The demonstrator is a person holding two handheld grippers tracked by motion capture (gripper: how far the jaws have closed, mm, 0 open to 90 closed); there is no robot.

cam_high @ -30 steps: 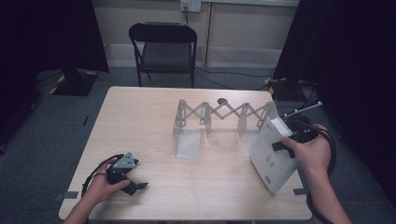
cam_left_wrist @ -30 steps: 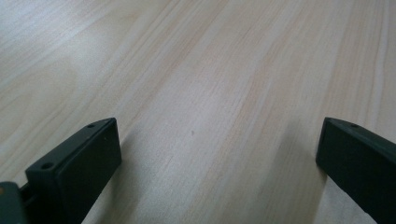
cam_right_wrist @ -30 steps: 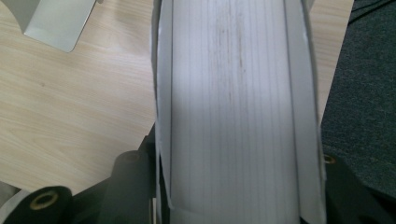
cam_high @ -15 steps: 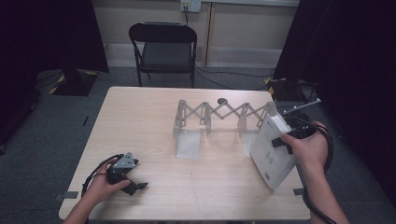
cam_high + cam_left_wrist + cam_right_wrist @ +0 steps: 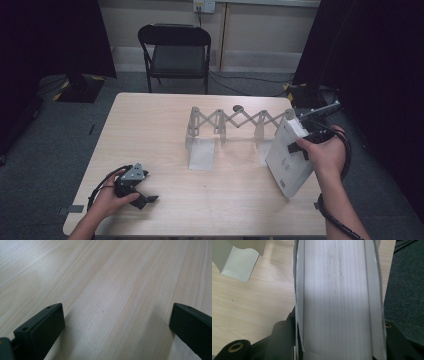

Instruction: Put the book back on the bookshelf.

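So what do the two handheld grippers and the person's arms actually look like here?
Both are black handheld units. The left gripper carries a grey three-cornered plate on top and a black cable looping back past the wrist; its jaws are flat black blocks with small screw holes. The right gripper trails a thicker black cable curving round the forearm. No sleeves show on the forearms.

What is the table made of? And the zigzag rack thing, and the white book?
The table looks like pale wood or wood-look laminate: grain lines run across it, with a soft sheen. The zigzag rack seems to be thin grey metal, since its flat plates reflect light. The white book looks like paper pages between smooth covers; fine page lines show along its edge.
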